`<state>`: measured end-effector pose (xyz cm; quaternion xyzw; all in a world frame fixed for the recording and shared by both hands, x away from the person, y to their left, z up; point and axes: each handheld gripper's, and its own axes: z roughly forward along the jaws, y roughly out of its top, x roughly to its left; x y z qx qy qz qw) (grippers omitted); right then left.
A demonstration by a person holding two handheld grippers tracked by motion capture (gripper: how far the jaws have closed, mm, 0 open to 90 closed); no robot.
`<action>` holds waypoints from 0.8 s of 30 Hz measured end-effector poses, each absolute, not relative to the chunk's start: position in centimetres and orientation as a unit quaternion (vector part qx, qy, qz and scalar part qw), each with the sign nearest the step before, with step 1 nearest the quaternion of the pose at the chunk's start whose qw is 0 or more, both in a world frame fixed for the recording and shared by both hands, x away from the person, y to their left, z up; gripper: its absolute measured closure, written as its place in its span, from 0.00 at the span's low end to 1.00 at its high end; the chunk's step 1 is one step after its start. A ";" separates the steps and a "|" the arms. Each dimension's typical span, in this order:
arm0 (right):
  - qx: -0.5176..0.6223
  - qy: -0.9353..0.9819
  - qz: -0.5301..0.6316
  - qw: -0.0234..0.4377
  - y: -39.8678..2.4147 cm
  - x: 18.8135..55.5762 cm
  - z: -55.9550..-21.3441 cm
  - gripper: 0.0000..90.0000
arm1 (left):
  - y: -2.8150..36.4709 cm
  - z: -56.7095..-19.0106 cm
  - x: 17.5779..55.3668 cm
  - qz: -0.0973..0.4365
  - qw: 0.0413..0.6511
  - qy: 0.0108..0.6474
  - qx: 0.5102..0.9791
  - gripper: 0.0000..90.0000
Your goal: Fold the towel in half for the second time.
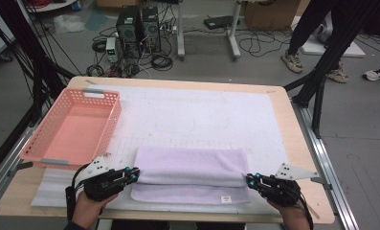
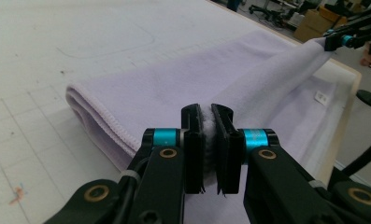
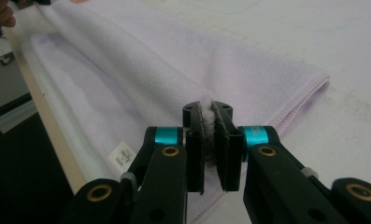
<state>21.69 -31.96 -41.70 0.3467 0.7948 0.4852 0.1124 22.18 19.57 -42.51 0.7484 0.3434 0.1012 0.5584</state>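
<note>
Lilac towel (image 1: 192, 173) half-folded on bench (image 1: 297, 143), small label near front edge; left gripper (image 1: 135, 174) and right gripper (image 1: 251, 180) each clamp a corner.

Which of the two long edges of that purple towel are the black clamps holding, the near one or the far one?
The far, doubled-over edge: the left gripper and the right gripper pinch the upper layer of the towel at its ends. The near edge, bearing the small label, lies flat.
</note>
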 end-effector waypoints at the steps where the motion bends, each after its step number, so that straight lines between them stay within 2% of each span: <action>1: 0.344 0.797 0.484 0.109 -32.0 21.6 -41.8 0.93 | 19.6 -42.6 22.0 0.098 0.555 0.342 0.752 0.92; 6: 0.333 0.812 0.469 0.104 -32.1 21.0 -42.2 0.94 | 19.6 -43.4 21.3 0.075 0.525 0.341 0.776 0.93; 9: 0.328 0.819 0.463 0.088 -32.2 20.8 -42.5 0.94 | 19.7 -43.5 21.2 0.065 0.527 0.345 0.774 0.92; 10: 0.324 0.821 0.463 0.081 -32.3 20.8 -42.6 0.94 | 19.8 -43.3 21.2 0.063 0.529 0.348 0.772 0.88; 12: 0.322 0.821 0.467 0.067 -32.6 20.7 -42.6 0.91 | 20.3 -42.9 21.5 0.052 0.543 0.366 0.754 0.69; 13: 0.320 0.818 0.474 0.062 -32.8 20.7 -42.6 0.85 | 20.5 -42.6 21.6 0.056 0.553 0.374 0.743 0.62; 15: 0.332 0.801 0.495 0.051 -33.5 20.7 -42.3 0.68 | 20.9 -42.2 21.9 0.067 0.567 0.377 0.729 0.57; 18: 0.366 0.759 0.535 0.068 -34.0 21.0 -41.7 0.65 | 20.7 -41.8 22.7 0.094 0.567 0.391 0.719 0.57; 21: 0.384 0.766 0.505 0.104 -32.5 21.6 -41.8 0.63 | 19.5 -42.4 23.3 0.109 0.545 0.401 0.728 0.59; 24: 0.378 0.786 0.476 0.110 -30.9 22.2 -42.5 0.62 | 18.4 -43.1 23.7 0.117 0.520 0.398 0.747 0.59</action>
